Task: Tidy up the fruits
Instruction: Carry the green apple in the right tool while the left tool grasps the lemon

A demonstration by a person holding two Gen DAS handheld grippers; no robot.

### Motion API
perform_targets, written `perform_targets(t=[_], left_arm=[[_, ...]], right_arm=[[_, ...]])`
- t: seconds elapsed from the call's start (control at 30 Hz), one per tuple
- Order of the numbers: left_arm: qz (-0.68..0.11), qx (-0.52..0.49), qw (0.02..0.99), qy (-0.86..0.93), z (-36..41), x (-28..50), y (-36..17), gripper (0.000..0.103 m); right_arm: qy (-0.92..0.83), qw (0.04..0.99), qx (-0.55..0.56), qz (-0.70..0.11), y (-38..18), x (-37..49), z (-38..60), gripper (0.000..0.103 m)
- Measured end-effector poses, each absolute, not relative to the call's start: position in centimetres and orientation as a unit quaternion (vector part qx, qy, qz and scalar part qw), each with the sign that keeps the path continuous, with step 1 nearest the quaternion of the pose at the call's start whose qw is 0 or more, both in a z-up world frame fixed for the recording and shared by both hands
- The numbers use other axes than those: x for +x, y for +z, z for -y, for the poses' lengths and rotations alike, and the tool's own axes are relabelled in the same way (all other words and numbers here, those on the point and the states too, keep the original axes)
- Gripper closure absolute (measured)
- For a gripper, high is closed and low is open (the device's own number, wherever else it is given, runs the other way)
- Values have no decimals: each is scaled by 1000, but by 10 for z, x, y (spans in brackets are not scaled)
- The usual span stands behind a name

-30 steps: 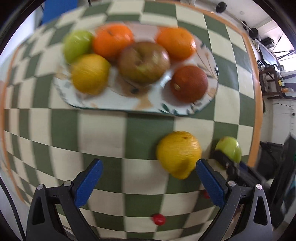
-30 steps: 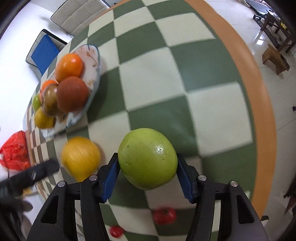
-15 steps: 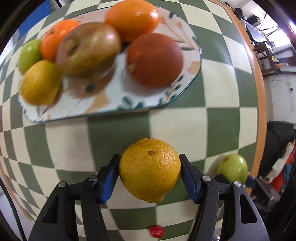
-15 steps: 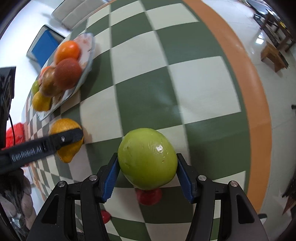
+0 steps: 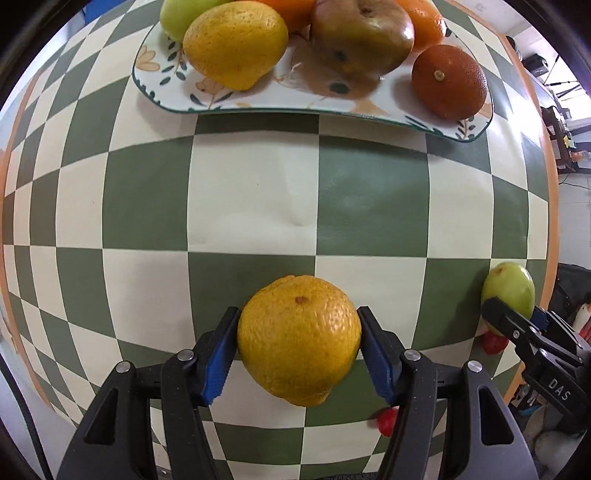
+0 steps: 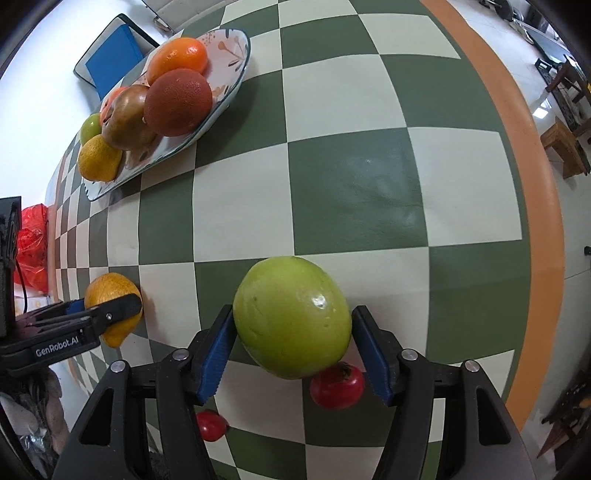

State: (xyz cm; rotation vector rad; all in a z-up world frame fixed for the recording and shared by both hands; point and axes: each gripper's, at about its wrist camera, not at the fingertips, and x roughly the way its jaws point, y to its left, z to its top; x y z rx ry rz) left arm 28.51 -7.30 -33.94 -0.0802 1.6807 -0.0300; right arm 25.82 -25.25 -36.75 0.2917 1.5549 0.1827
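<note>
Gripping yellow orange (image 5: 299, 339), green apple (image 6: 291, 317)

Left wrist view: plate (image 5: 258, 105) runs off the top edge; green apple (image 5: 184, 14) and two oranges behind are cropped. Small red fruit (image 5: 386, 421) half hidden behind a finger. Right gripper (image 5: 517, 317) covers part of the green fruit (image 5: 509, 284).

Right wrist view: left gripper (image 6: 107, 314) hides part of the yellow citrus (image 6: 107, 291). Red fruit (image 6: 338, 387) partly behind the green one. Whether either held fruit touches the table: cannot tell.
</note>
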Motion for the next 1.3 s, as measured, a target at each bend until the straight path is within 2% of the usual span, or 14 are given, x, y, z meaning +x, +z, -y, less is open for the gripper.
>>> perform_targets(t=[0.4, 0.47, 0.63, 0.8, 0.97, 1.1, 1.3], left_arm=[[-746, -50, 664, -15, 59, 279, -342, 43], [-746, -50, 663, -17, 60, 280, -340, 43], [-740, -70, 668, -23, 54, 285, -334, 43], [-707, -130, 695, -28, 24, 301, -287, 43], [-673, -175, 719, -2, -21, 343, -251, 43], [-671, -193, 715, 36, -54, 383, -265, 43], [-694, -219, 684, 58, -79, 415, -308, 43]], right_arm=[[81, 710, 131, -687, -361, 263, 266, 35], [77, 713, 120, -687, -362, 264, 262, 40], [84, 704, 151, -689, -360, 263, 265, 41], [106, 708, 206, -667, -337, 276, 261, 41], [129, 733, 225, -629, -302, 325, 252, 41], [116, 753, 202, -616, -291, 374, 246, 41], [93, 756, 157, -629, -305, 434, 235, 41]])
